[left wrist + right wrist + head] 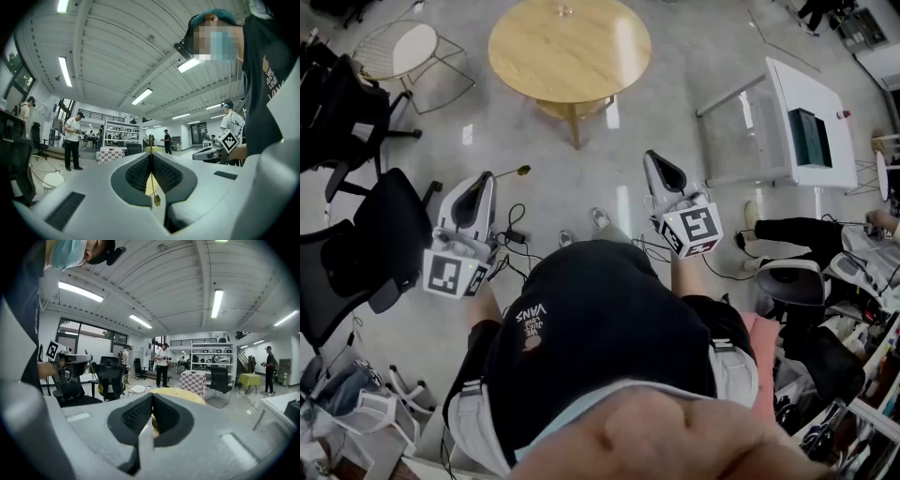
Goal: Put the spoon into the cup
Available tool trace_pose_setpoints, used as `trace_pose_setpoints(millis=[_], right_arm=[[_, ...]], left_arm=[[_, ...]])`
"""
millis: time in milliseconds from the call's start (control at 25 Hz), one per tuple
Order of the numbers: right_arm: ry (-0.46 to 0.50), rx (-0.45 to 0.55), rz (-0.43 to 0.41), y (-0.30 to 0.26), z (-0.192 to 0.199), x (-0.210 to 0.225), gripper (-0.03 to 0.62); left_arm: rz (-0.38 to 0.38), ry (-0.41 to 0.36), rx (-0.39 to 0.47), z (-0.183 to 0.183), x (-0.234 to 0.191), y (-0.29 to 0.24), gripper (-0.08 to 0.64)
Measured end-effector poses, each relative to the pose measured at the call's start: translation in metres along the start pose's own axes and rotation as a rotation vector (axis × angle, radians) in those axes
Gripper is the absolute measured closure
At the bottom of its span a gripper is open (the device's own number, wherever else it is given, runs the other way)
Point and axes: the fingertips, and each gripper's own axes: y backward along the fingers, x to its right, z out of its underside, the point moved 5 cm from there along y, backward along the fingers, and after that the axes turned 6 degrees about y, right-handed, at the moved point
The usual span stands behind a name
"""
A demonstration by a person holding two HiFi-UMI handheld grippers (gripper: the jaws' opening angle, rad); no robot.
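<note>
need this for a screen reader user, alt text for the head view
Seen from above, a person holds two grippers: the left gripper is shut on a gold spoon, the right gripper shut. A round wooden table stands ahead.

A round wooden table is seen at twelve o'clock on the grey floor — a wire chair with a white seat at eleven. Black office chairs are ranged at nine, a white desk at two — cables lie near centre.
</note>
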Motion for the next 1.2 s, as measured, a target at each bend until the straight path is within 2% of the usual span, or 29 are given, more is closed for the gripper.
trace_pose_setpoints(millis=[280, 520, 1000, 1200], right_arm=[[-0.013, -0.015, 0.011, -0.002, 0.007, -0.015, 0.594], [-0.035, -0.033, 0.010, -0.014, 0.011, -0.007, 0.594], [-0.037, 0.006, -0.047, -0.078, 0.005, 0.057, 0.594], [-0.042, 0.013, -0.074, -0.104, 0.005, 0.093, 0.594]], left_arm=[[0.031, 0.017, -0.015, 0.009, -0.006, 0.002, 0.549], [0.025, 0.021, -0.019, 0.011, -0.017, -0.006, 0.549], [-0.042, -0.005, -0.002, 0.002, -0.042, -0.071, 0.549], [-0.035, -0.001, 0.024, -0.005, -0.044, -0.113, 0.549]])
